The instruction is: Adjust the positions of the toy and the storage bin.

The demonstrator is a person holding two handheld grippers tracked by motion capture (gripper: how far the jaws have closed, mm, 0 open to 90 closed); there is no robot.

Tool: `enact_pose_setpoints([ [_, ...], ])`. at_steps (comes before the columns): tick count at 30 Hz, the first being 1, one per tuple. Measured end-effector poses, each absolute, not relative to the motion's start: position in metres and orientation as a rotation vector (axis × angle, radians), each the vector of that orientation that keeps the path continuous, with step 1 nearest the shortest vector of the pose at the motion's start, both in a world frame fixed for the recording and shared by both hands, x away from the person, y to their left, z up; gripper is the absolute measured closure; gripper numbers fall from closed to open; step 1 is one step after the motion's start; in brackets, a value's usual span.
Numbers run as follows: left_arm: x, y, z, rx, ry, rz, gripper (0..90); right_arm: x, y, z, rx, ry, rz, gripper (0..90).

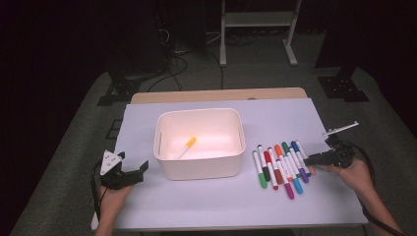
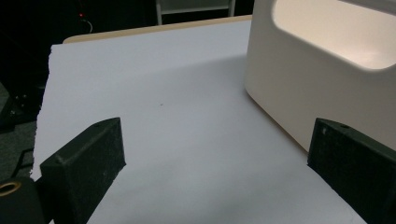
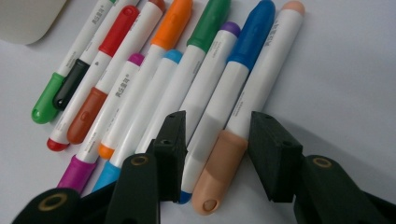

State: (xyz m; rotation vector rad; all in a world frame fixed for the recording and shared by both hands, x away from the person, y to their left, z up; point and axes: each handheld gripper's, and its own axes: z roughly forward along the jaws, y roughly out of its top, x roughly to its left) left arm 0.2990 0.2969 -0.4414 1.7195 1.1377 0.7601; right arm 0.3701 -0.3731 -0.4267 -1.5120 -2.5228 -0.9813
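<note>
The right gripper [image 1: 311,160] is down at the worktop [image 1: 206,206], right of the white bin [image 1: 199,143], at the far-right edge of the row of markers [image 1: 280,167]. In the right gripper view its jaws stand about half open and straddle two pens: the peach-capped marker [image 3: 243,126] and the blue-capped marker [image 3: 219,109] beside it both lie between the pads. Neither pad is pressing yet; there is daylight on both sides, and both pens lie flat on the white sheet.

The rest of the row fans out from there toward the bin: purple, green, orange, light blue, magenta, red, brown, black and green caps, packed side by side and touching.

Over on the bin's left, the left gripper [image 1: 129,173] sits low at the near corner of the bin. The left gripper view shows its jaws spread wide with nothing but bare sheet between them, the bin's wall just beyond the right-hand jaw.

Inside the bin, one yellow-capped marker [image 1: 185,147] lies slanted on the floor.
</note>
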Motion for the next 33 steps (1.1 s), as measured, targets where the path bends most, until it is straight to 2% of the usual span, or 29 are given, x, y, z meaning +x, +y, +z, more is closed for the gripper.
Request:
enact_pose_setpoints([
  [13, 0.299, 0.297, -0.441, 1.716, 1.139, 0.758, 2.7, 0.367, -0.371, -0.434, -1.597, -2.597, -0.885, 70.9],
  [33, 0.299, 0.298, -0.442, 1.705, 1.147, 0.754, 2.6, 0.354, -0.387, -0.435, -1.634, -2.503, -0.901, 72.6],
])
